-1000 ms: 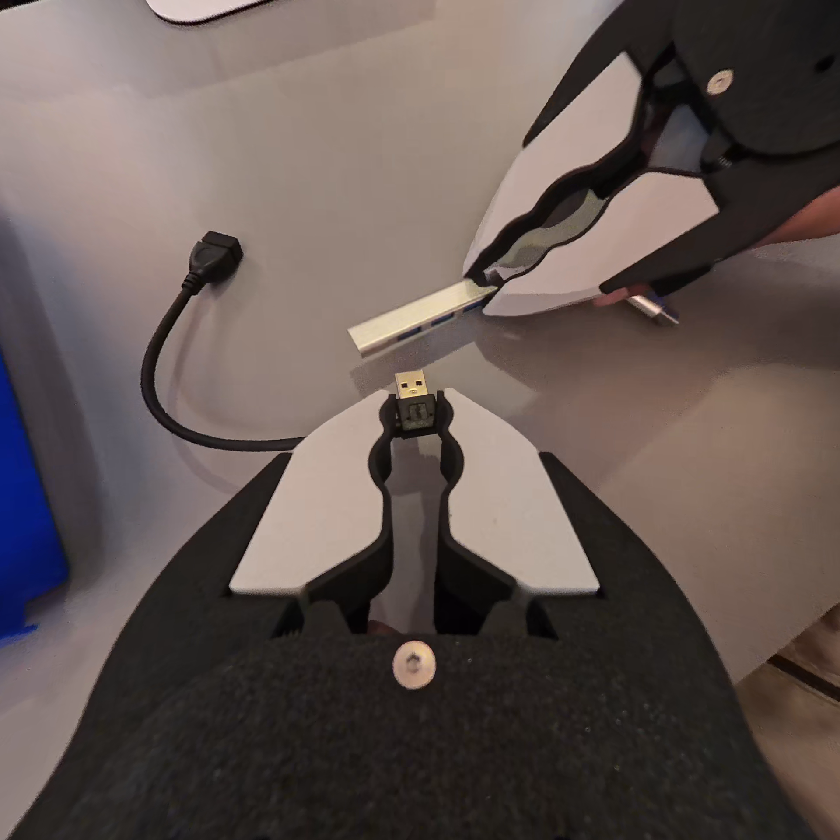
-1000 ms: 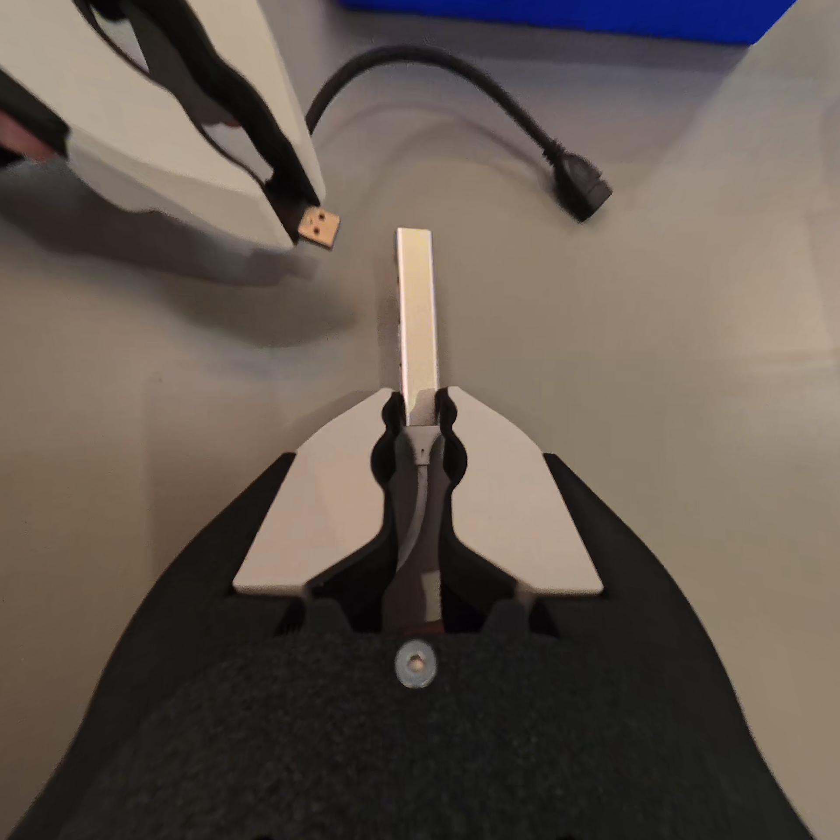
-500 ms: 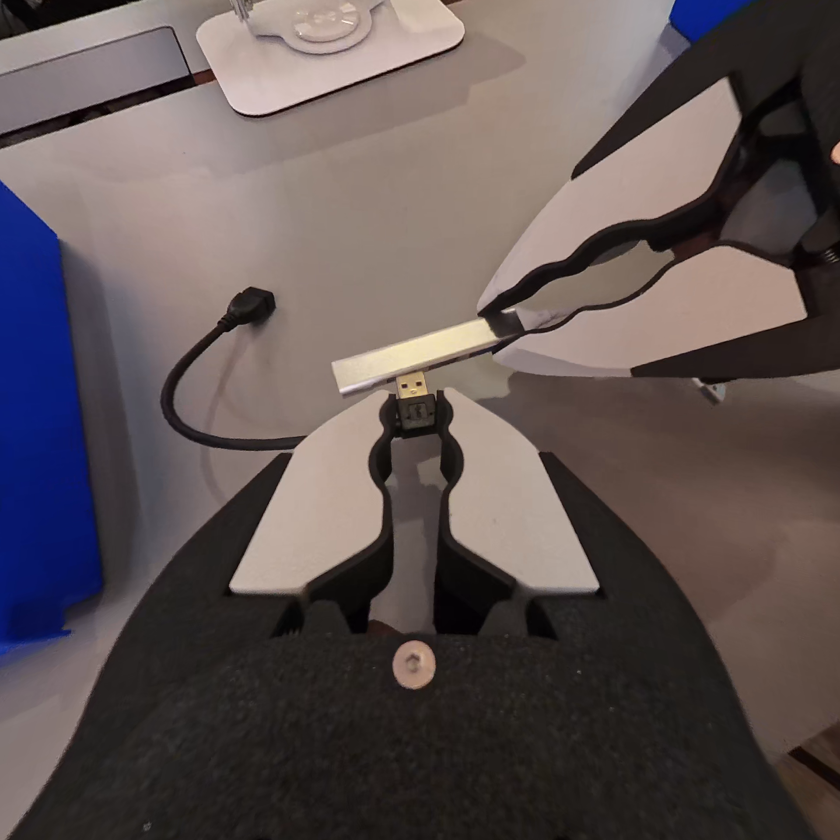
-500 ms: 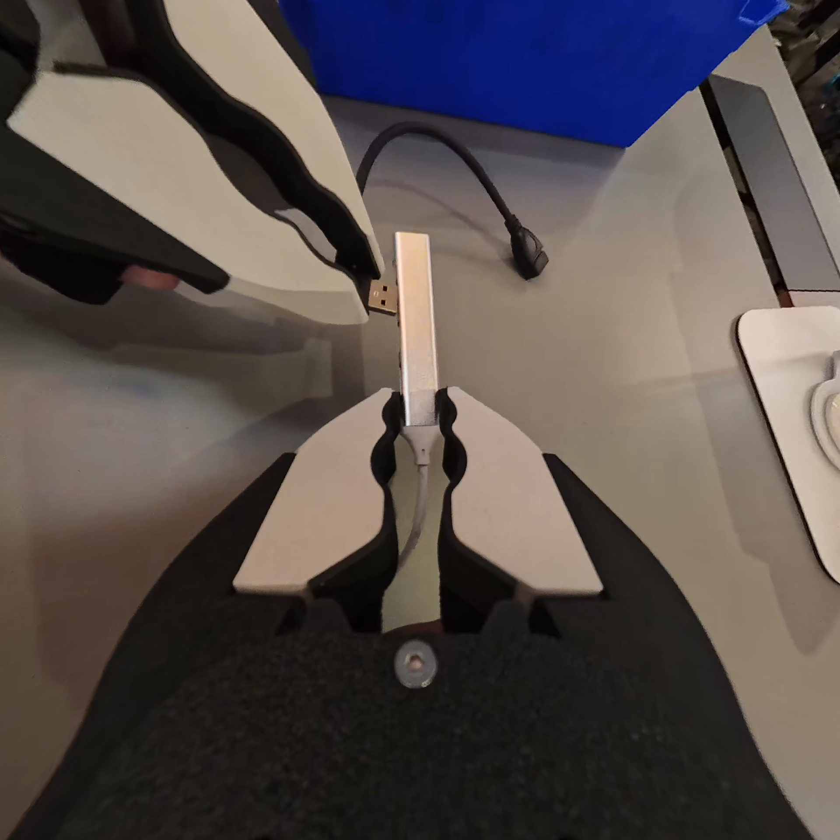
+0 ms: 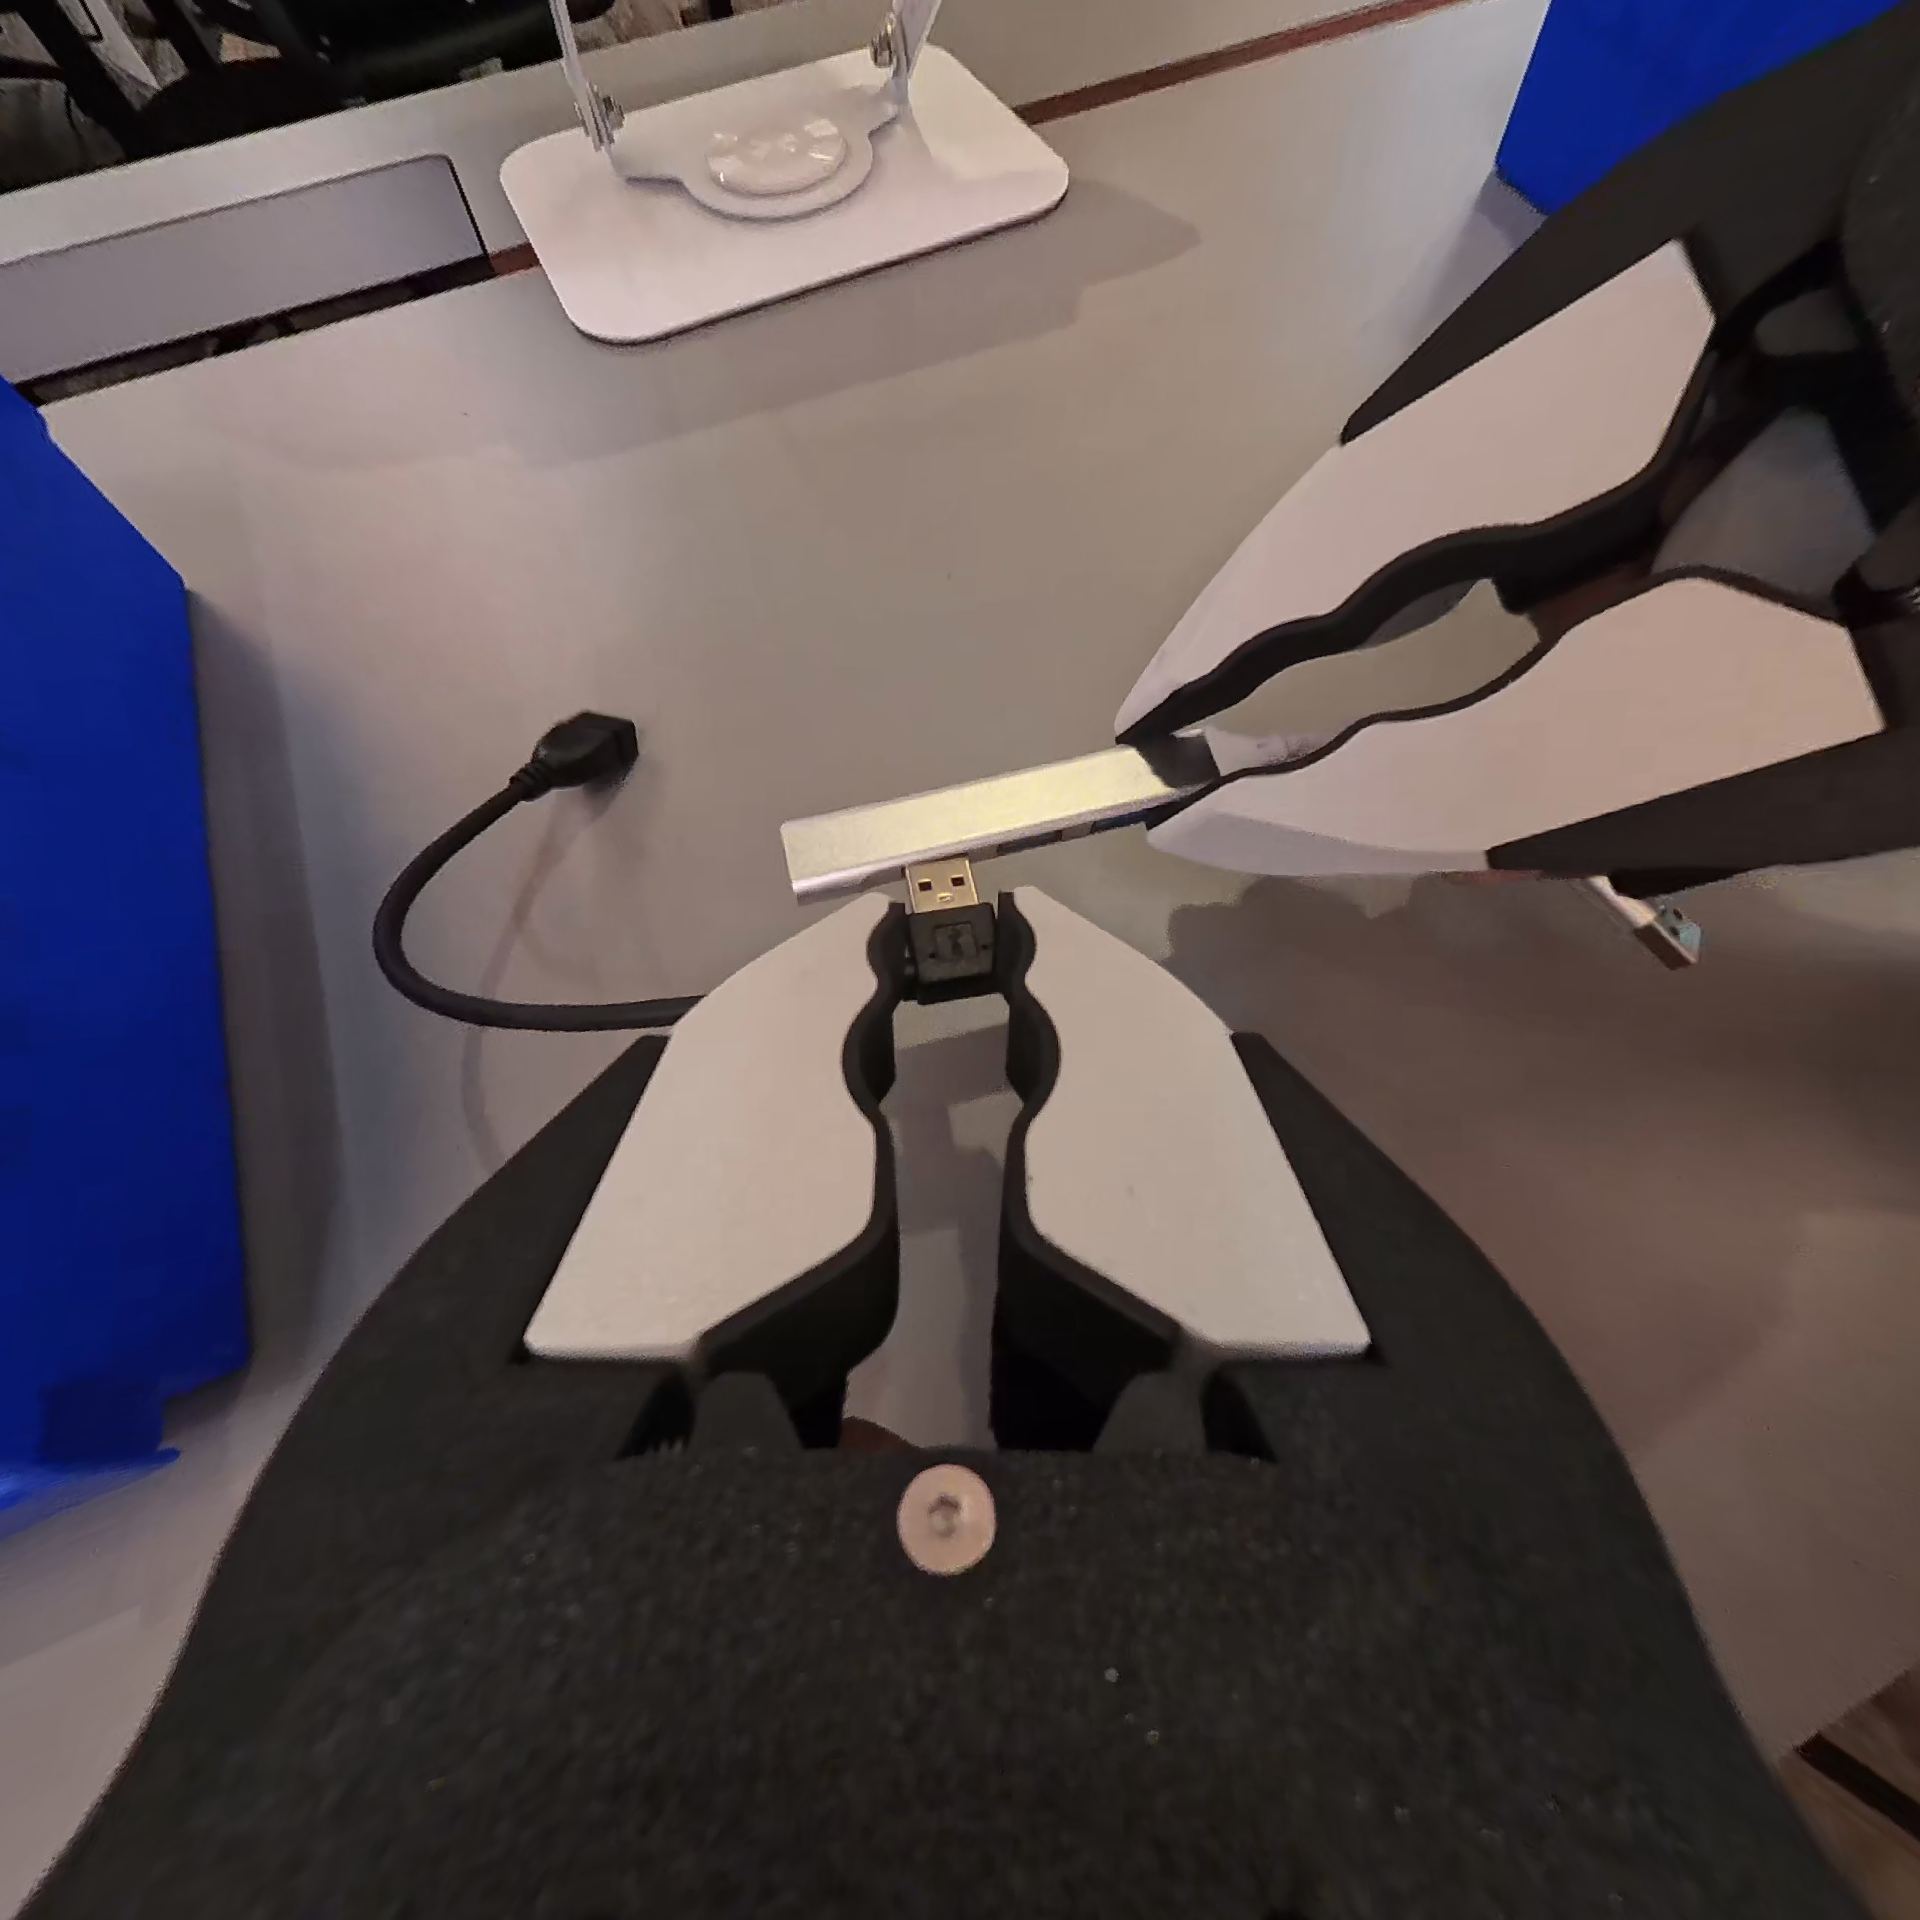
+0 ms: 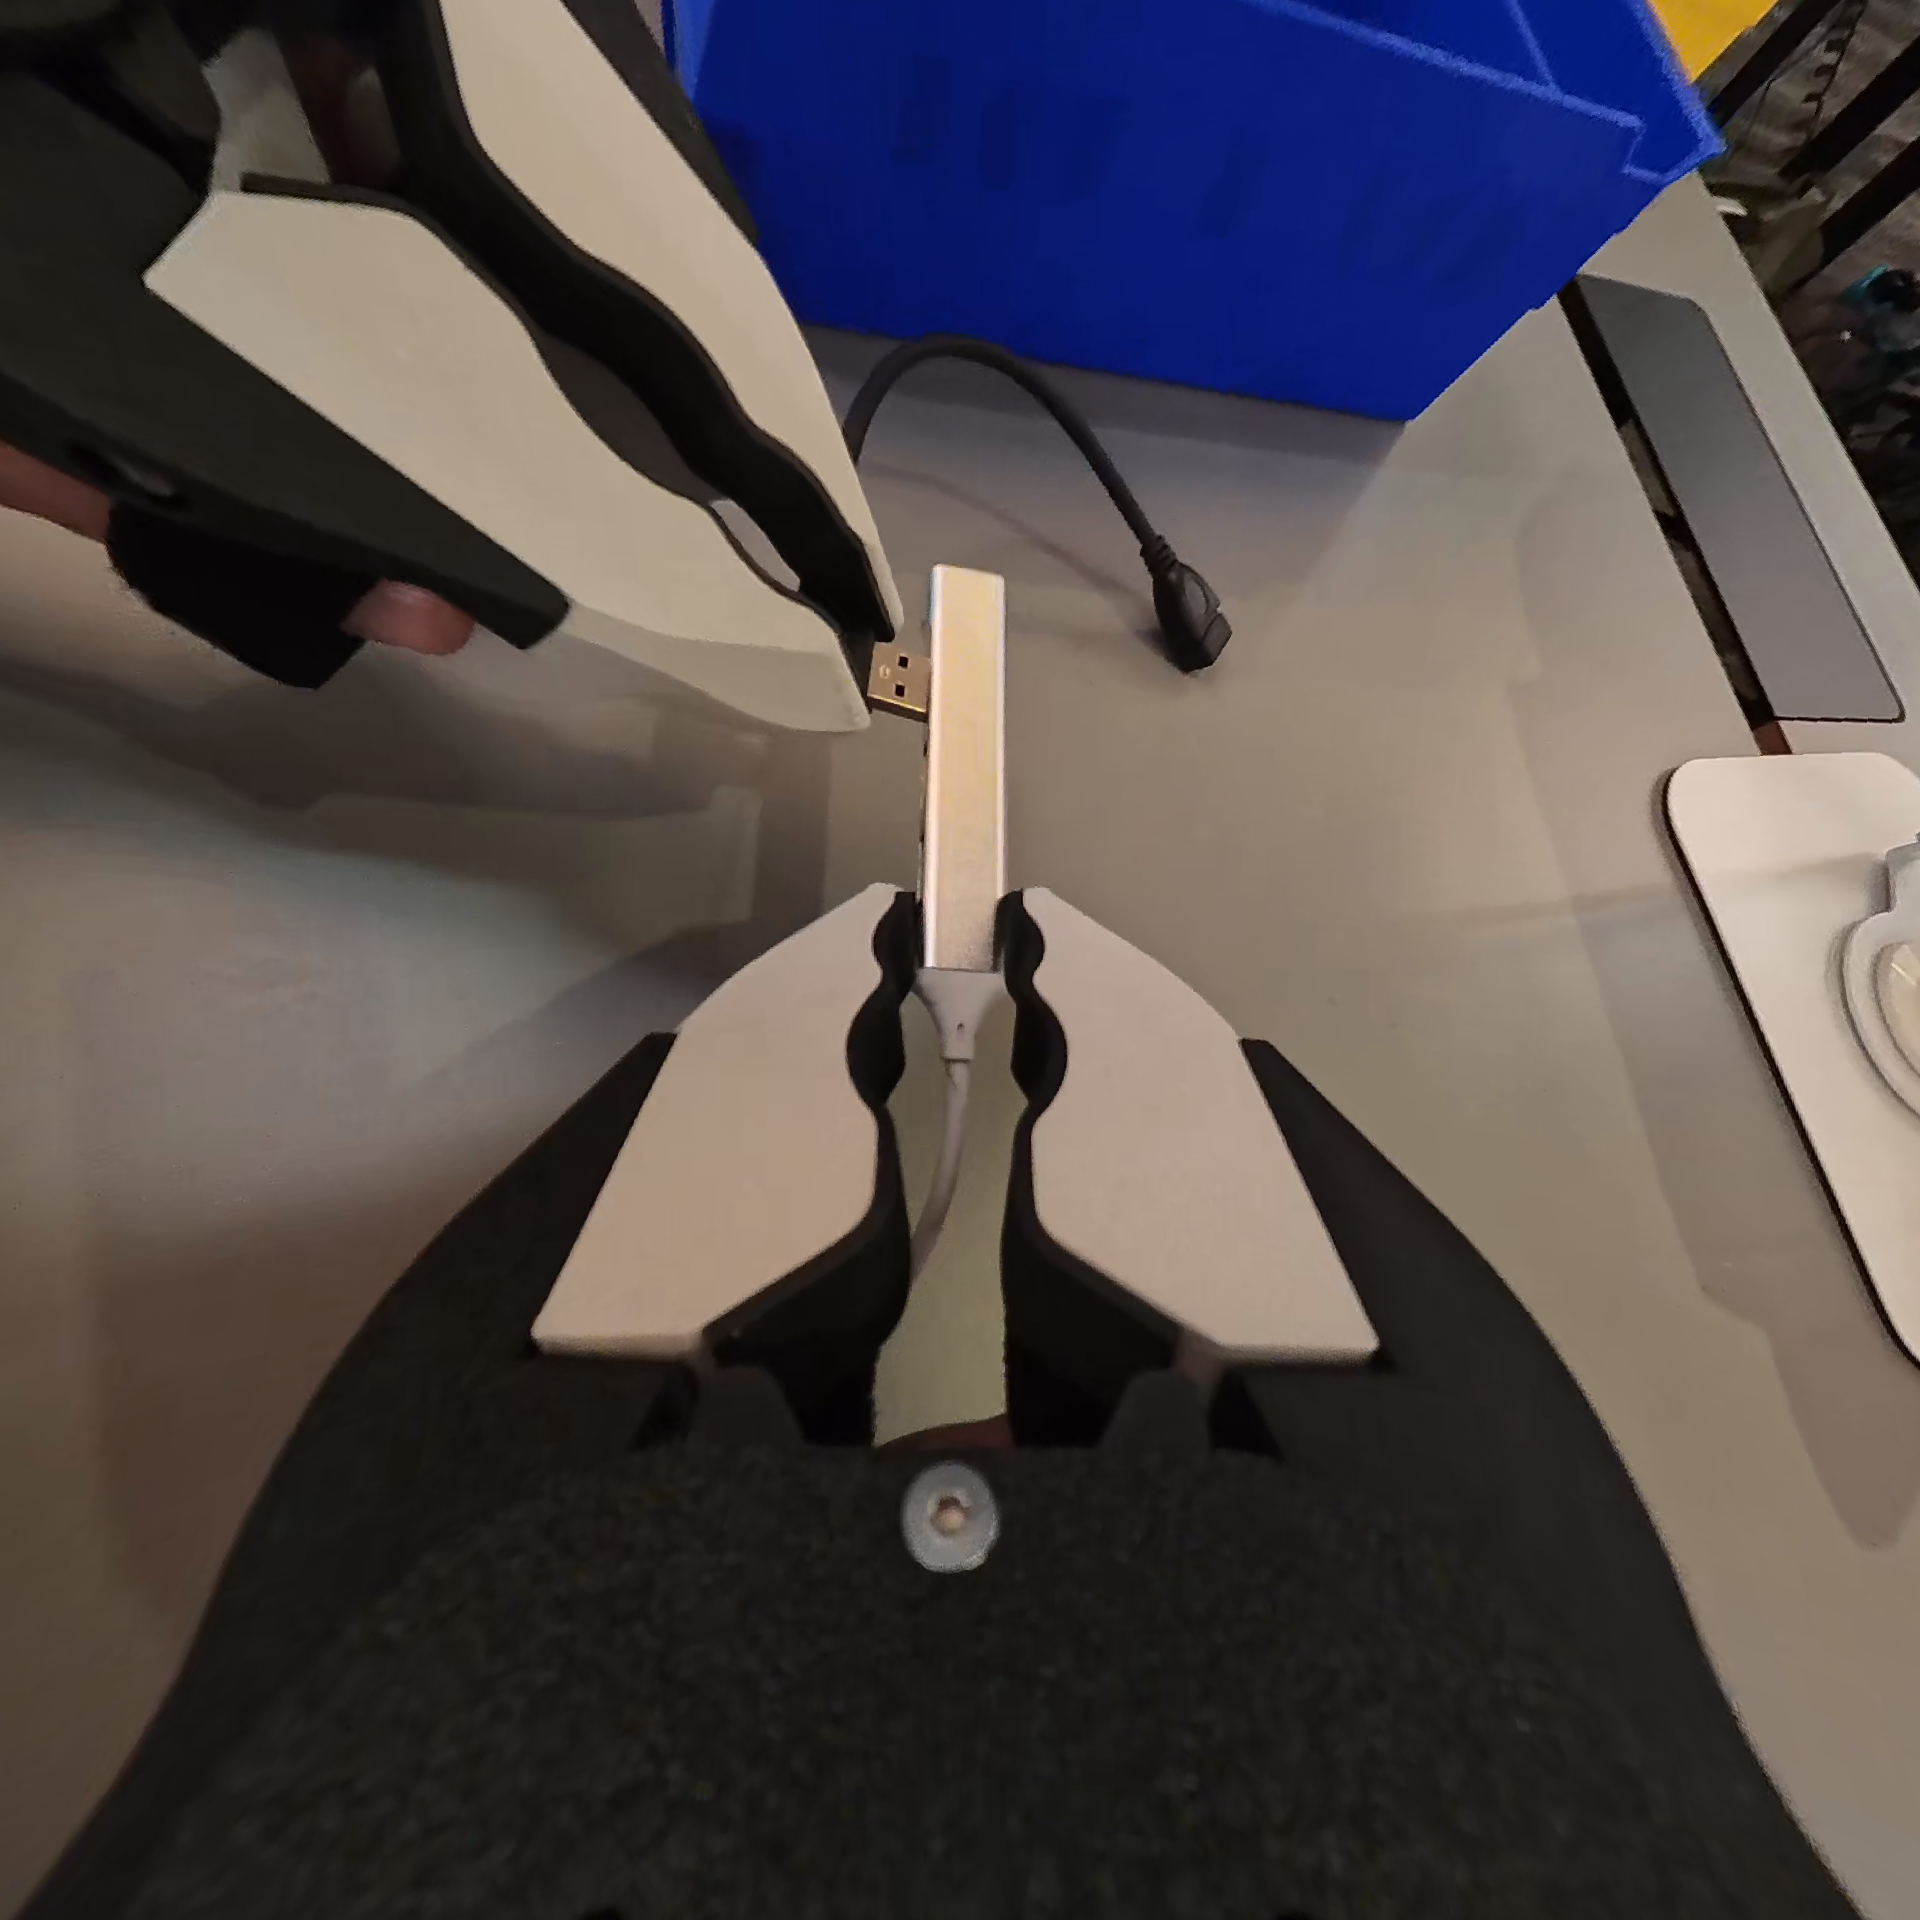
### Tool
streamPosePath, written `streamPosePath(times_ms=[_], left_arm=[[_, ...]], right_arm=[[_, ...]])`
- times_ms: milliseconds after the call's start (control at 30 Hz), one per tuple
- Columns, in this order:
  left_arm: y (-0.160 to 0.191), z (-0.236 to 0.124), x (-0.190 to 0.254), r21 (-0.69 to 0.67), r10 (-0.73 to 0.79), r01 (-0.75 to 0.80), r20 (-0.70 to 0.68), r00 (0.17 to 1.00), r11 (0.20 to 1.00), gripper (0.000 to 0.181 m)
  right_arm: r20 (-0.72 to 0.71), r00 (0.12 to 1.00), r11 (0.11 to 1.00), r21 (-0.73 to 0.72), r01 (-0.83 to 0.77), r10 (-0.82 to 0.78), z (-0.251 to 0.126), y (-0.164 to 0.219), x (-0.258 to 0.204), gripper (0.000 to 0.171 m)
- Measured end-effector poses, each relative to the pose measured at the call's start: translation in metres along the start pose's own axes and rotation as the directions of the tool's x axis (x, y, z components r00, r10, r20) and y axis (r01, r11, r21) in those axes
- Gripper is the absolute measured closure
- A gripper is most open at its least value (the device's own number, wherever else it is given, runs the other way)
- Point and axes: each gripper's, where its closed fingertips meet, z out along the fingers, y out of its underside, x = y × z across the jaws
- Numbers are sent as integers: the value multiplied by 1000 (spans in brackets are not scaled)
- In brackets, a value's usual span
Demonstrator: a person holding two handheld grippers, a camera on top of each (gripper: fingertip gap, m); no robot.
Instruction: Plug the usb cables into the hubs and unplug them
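While the left gripper (image 5: 948, 940) clamps the black housing of the usb plug (image 5: 943, 886) between its fingers, the gold metal tongue juts forward past the fingertips and meets the near side face of the silver hub (image 5: 971, 808). The black cable (image 5: 457, 914) trails off to the left of those fingers in a loop on the grey table (image 5: 831, 499), ending in a loose black socket (image 5: 587, 743) farther out.

In the right wrist view the right gripper (image 6: 961, 914) is clenched on the cable end of the hub (image 6: 966, 748), which sticks straight out ahead of its fingers, with the hub's white lead (image 6: 951, 1091) running back between them. The plug (image 6: 900, 681) comes in from the left of the hub, tip at the port side (whether it has entered a port or only touches the edge, I cannot tell).

Judging from this, the step in hand is the plugging-in, at the point of alignment or first entry. The next move seems to call for squaring the tongue to a port slot and pressing it straight in, while the right fingers brace the hub against the push; a tilted plug would likely jam or skid along the casing.

Beyond the fingers sit a blue bin (image 6: 1195, 187) and a white stand base (image 5: 790, 197).
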Motion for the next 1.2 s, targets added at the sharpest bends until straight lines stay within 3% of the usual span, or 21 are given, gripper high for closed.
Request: streamPosePath(times_ms=[267, 500, 933, 1200], left_arm=[[-5, -3, 2, 50, 23, -23, 2, 1000, 998, 165], [-5, -2, 1, 32, -96, 98, -57, 994, 995, 165], [-13, -5, 2, 84, -88, 94, -72, 993, 992, 165], [-7, 0, -2, 25, -190, 192, -67, 980, 981, 166]], right_arm=[[87, 991, 991, 76, -111, 104, -5, -5, -1, 155], [-21, 1000, 996, 90, 22, -20, -6, -6, -1, 155], [101, 990, 972, 208, -114, 94, -12, -11, 1, 155], [-57, 994, 978, 182, 100, -91, -9, -14, -1, 155]])
